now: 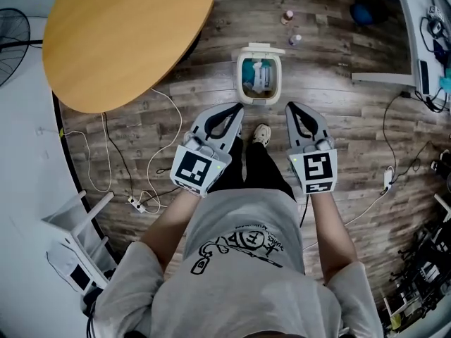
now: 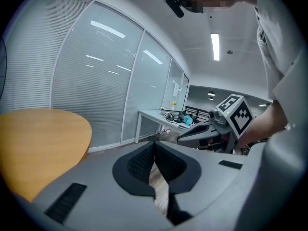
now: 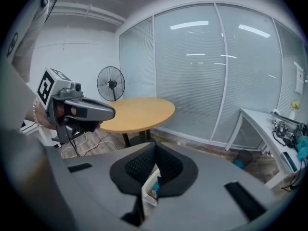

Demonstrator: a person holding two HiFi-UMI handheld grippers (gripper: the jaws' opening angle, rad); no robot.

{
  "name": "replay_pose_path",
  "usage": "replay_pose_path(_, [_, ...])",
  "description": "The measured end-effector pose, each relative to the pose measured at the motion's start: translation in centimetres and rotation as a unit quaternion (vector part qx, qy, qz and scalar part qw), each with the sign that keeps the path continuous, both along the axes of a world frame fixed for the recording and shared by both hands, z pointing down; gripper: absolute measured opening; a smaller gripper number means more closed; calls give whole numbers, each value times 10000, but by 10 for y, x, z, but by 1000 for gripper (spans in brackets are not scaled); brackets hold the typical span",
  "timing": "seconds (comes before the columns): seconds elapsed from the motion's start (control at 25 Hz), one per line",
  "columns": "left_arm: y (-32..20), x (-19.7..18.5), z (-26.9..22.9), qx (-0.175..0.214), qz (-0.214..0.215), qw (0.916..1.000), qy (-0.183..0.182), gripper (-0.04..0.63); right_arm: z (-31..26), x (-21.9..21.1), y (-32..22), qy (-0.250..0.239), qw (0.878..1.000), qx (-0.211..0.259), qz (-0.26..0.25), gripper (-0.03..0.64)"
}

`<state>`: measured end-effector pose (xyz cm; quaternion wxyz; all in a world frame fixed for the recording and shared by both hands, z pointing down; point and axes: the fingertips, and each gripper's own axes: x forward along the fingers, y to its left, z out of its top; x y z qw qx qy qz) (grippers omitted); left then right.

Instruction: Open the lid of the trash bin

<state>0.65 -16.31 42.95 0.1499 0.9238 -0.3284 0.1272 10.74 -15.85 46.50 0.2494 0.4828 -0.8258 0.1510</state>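
A small white trash bin [image 1: 259, 77] stands on the wood floor ahead of the person's feet. Its lid [image 1: 261, 48] is tipped back, and blue and white rubbish shows inside. My left gripper [image 1: 237, 108] hovers just short of the bin's near left corner, jaws shut and empty. The right gripper [image 1: 291, 108] hangs level with it off the near right corner, also shut on nothing. In the right gripper view a strip of the bin [image 3: 149, 186] shows below the closed jaws [image 3: 155, 147]. The left gripper view shows only floor under its closed jaws [image 2: 154, 144].
A round wooden table [image 1: 120, 34] fills the upper left. White cables and a power strip [image 1: 137, 204] trail over the floor at left. A white desk [image 1: 416, 41] with clutter lines the right side. Small bottles [image 1: 287, 17] stand beyond the bin. A shoe [image 1: 261, 134] points at the bin.
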Motion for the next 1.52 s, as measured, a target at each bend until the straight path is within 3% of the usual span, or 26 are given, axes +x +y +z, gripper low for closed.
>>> replay_pose_path(0.56, [35, 0, -150, 643, 245, 9962, 535, 20, -160, -5, 31, -675, 9933, 933, 91, 8])
replay_pose_path(0.88, [49, -6, -212, 1157, 379, 9904, 652, 20, -241, -13, 47, -871, 9842, 1541, 53, 8])
replay_pose_path(1.52, [76, -14, -289, 1656, 588, 9802, 913, 20, -319, -25, 73, -1111, 9720, 2070, 69, 8])
